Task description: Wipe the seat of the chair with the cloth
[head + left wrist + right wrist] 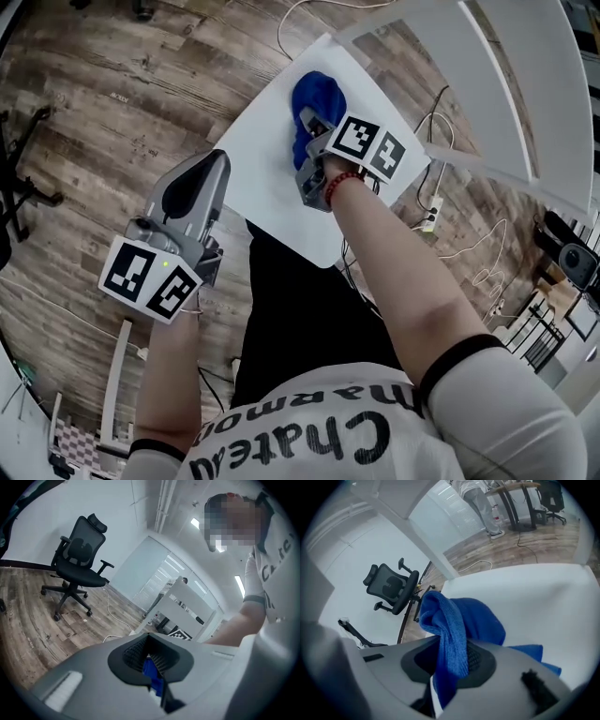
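- Right tool (307, 127): jaws clamped on a bunched, blue, knit-textured soft cloth (315, 92), which lies pressed on the far part of the seat
- Flat, square, smooth white chair seat (262, 178): hard and matt, mostly bare
- Left tool (214, 167): jaws narrow and holding nothing, beside the seat's edge over the grey wood-plank floor (112, 112)
- Advised handling: press down evenly and make overlapping strokes out to the corners and edges

Only readable print is on your white T-shirt (328, 433): black lettering, upside down in the head view, roughly "Chatea" over "marmo", cut off at the edges. Nothing else legible.
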Demonstrator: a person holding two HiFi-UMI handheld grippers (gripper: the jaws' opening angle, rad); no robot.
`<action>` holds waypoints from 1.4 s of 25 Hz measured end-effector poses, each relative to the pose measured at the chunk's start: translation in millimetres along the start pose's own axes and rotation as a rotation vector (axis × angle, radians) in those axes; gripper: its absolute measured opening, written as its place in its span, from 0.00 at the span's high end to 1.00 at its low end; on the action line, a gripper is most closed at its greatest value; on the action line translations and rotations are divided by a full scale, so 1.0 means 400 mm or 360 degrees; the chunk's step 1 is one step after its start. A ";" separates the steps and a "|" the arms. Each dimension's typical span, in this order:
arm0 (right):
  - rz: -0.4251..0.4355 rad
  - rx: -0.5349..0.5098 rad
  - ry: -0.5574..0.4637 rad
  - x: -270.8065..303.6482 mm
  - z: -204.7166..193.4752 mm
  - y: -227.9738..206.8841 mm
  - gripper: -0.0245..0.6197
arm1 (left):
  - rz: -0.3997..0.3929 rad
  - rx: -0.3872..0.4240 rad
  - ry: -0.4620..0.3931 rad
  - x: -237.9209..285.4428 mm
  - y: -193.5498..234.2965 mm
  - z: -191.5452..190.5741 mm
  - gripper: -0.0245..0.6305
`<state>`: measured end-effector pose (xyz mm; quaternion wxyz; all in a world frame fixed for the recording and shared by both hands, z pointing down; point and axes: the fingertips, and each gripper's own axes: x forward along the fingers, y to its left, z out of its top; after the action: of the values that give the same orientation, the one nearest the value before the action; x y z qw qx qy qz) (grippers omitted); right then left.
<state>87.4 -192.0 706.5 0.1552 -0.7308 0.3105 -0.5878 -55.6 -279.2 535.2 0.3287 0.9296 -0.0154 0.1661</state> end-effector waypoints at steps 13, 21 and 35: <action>-0.0233 0.0055 -0.0076 -0.306 -0.041 -0.395 0.83 | 0.0070 0.0073 -0.0071 0.011 -0.206 -0.094 0.95; -0.0391 0.0121 -0.0056 -0.430 -0.081 -0.531 0.83 | -0.0012 0.0048 -0.0048 -0.014 -0.359 -0.184 0.96; 0.0222 0.0175 -0.0015 -0.228 -0.168 -0.071 0.83 | 0.0097 -0.0021 -0.0037 -0.185 -0.179 -0.115 0.96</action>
<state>20.2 -103.2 671.5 0.2372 -0.7004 0.3272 -0.5883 -129.4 -200.8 501.7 0.3294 0.9284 -0.0486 0.1650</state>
